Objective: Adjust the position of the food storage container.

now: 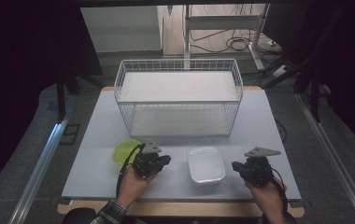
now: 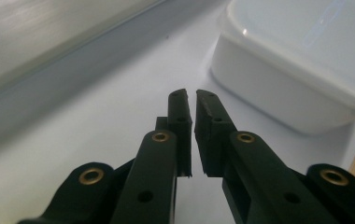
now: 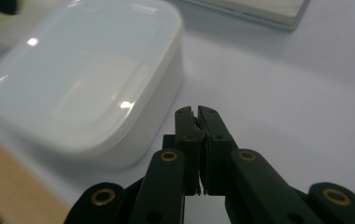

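In the high view, a white lidded container [image 1: 206, 165] is seen near the front edge of the pale table [image 1: 96, 140], between the two hands. The left gripper [image 1: 164, 161] is held just to its left and the right gripper [image 1: 235, 167] just to its right, both pointed inward at it and apart from it. A green bowl [image 1: 125, 151] lies behind the left gripper, partly hidden by it, and a white wire basket rack [image 1: 178, 95] stands farther back on the table (well apart from the container).

In the left gripper view, the two black jaws are seen nearly closed, with a thin gap between the pads and nothing held. The container [image 2: 301, 65] is seen ahead and to the right, untouched, resting on the table [image 2: 96, 116].

In the right gripper view, the jaws are pressed together with nothing between them. The container [image 3: 82, 79] is seen ahead and to the left, close to the jaw tips but apart from them; the rack's base [image 3: 259, 9] is seen beyond.
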`<state>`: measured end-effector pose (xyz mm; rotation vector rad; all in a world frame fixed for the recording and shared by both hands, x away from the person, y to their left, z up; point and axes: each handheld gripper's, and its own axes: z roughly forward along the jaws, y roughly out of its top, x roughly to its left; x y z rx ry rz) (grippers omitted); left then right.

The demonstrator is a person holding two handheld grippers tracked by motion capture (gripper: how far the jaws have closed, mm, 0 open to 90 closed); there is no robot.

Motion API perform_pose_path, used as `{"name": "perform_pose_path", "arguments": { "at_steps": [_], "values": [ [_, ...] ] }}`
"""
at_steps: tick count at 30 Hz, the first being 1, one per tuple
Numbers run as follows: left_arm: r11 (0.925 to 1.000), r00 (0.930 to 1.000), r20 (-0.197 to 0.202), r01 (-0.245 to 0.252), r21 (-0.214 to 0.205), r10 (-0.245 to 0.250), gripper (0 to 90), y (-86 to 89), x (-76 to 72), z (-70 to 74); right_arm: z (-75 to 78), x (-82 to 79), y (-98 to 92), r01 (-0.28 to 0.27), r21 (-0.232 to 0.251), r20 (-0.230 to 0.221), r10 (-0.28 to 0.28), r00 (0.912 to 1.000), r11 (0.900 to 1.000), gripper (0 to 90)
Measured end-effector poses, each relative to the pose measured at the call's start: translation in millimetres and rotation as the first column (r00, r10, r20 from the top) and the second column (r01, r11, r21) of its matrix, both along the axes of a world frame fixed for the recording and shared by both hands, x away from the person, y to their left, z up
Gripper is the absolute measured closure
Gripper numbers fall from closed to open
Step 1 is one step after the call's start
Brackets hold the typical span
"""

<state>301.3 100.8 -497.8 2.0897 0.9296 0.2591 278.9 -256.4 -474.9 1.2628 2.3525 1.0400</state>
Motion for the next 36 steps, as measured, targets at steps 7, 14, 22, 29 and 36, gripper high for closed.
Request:
{"name": "perform_pose_path", "arguments": {
  "at_steps": [7, 14, 22, 29, 36],
  "values": [
    [0.9998, 0.9999, 0.005, -0.016, 0.012, 0.016, 85.3, -11.6, 17.6, 4.7, -14.8, -33.7, 23.7, -0.139, 0.100, -0.110, 0.150, 0.9825, 0.9851, 86.4],
    [0.9998, 0.9998, -0.006, -0.018, 0.011, 0.018, 85.2, -28.2, 41.6, 5.9, -17.3, -12.6, 32.0, -0.116, 0.104, -0.115, 0.128, 0.9851, 0.9878, 86.4],
    [0.9978, 0.9980, -0.026, -0.057, 0.035, 0.058, 86.2, -41.4, 59.6, -0.3, -21.5, 27.5, 25.9, -0.056, 0.087, -0.135, 0.067, 0.9886, 0.9947, 85.5],
    [0.9993, 0.9967, -0.072, -0.035, 0.009, 0.036, 87.9, -36.3, 40.8, 0.1, -21.2, 47.9, 22.7, -0.030, 0.061, -0.128, 0.037, 0.9911, 0.9977, 87.0],
    [0.9981, 0.9954, -0.078, -0.054, 0.029, 0.056, 83.0, -25.2, 32.7, 4.4, -23.7, 65.4, 27.0, -0.042, 0.042, -0.127, 0.047, 0.9907, 0.9982, 85.5]
  ]
}}
